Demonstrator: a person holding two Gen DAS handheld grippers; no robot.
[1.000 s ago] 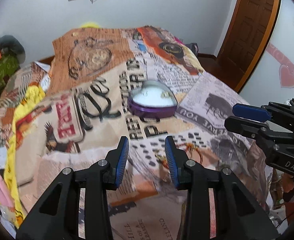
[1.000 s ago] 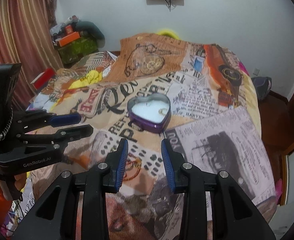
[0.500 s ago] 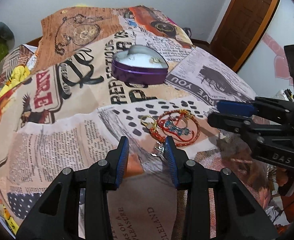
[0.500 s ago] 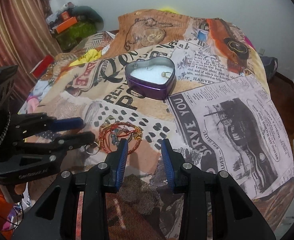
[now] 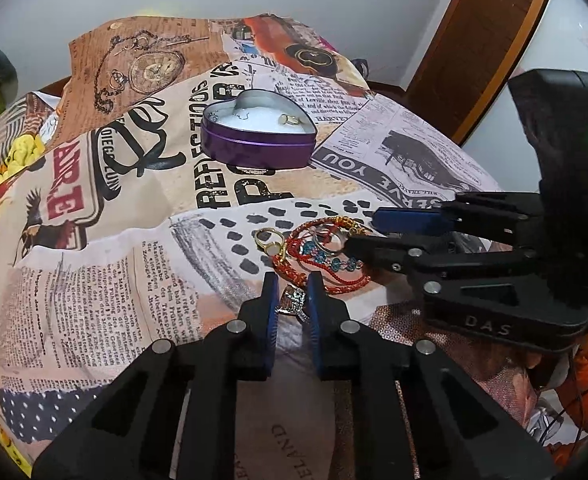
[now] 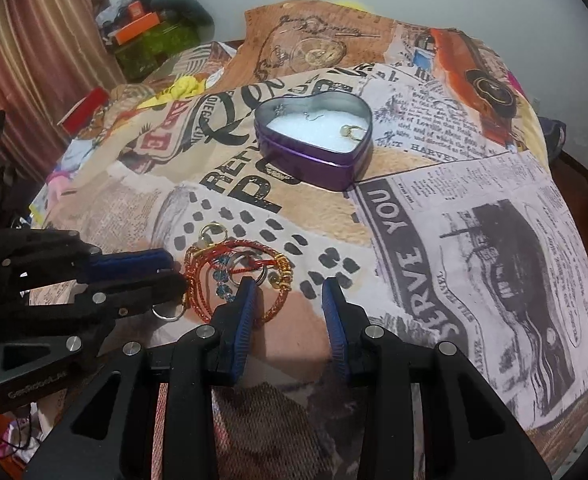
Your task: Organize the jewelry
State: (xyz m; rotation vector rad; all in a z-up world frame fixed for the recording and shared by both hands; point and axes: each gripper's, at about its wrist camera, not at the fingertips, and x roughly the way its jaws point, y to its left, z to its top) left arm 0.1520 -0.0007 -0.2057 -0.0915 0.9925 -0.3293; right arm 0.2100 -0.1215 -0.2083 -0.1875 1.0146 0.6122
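A purple heart-shaped tin (image 5: 257, 148) (image 6: 314, 156) with white lining stands open on the bed and holds a gold ring (image 6: 352, 131) and small earrings. A pile of red bangles (image 5: 326, 256) (image 6: 233, 276) with blue beads and rings lies on the cover in front of it. My left gripper (image 5: 291, 300) has narrowed around a silver stone ring (image 5: 292, 301) at the pile's near edge; its jaws stand close on each side of it. My right gripper (image 6: 287, 300) is open, low over the cover at the pile's right edge.
A gold ring (image 5: 267, 237) lies left of the bangles. A silver ring (image 6: 168, 313) shows under the left gripper's fingers in the right wrist view. The bed has a newspaper-print cover (image 6: 474, 240). A wooden door (image 5: 482, 36) stands at the right, clutter (image 6: 149, 36) at the far left.
Both grippers came down and forward toward the jewelry pile. My left gripper narrowed its jaws around the silver stone ring. The right gripper stayed open.
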